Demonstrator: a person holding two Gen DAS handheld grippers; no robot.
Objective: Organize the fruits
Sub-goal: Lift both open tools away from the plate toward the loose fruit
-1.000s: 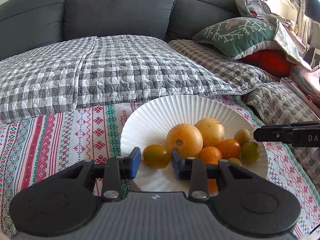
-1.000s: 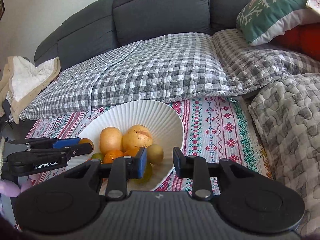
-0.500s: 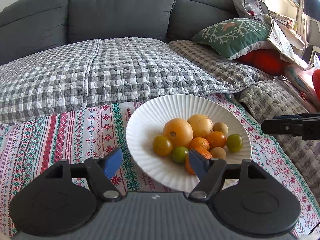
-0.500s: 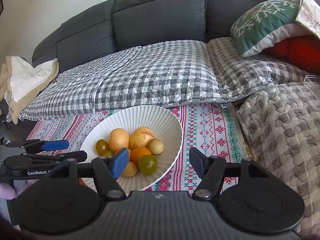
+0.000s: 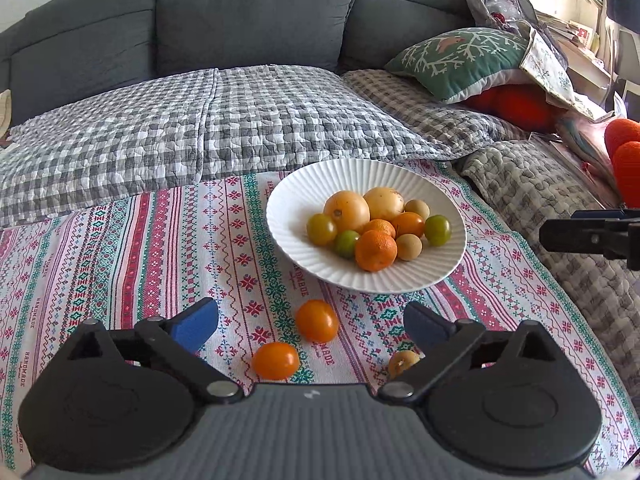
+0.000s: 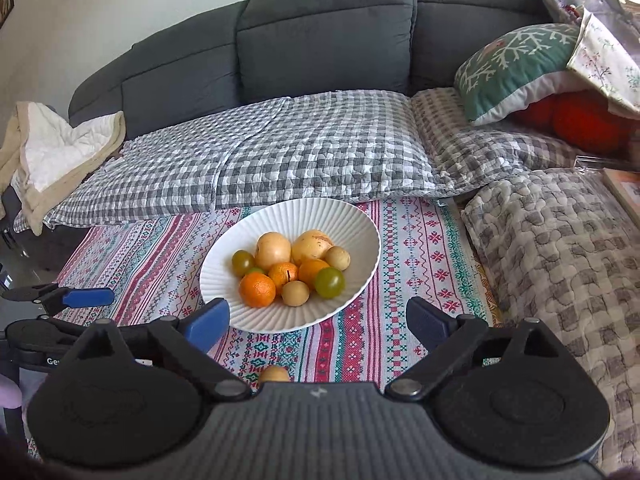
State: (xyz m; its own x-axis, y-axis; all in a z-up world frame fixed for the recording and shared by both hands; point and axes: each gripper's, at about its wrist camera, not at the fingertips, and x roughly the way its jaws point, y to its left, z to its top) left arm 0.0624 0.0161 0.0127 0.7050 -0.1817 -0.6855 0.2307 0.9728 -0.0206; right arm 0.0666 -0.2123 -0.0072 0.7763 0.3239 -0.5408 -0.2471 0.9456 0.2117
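Observation:
A white ribbed plate on the patterned tablecloth holds several fruits: two large yellow ones, oranges, green tomatoes and small tan fruits. Two orange tomatoes and a small tan fruit lie loose on the cloth in front of the plate. My left gripper is open and empty above the loose fruits. My right gripper is open and empty just short of the plate's near rim; a tan fruit shows below it.
The tablecloth lies in front of a grey sofa covered with checked quilts. A green cushion and red cushions sit at the right. A quilted blanket borders the cloth on the right.
Both grippers have opened wide and pulled back from the plate. The left one let go of a green-yellow tomato that now lies on the plate. Loose fruits in front have come into view.

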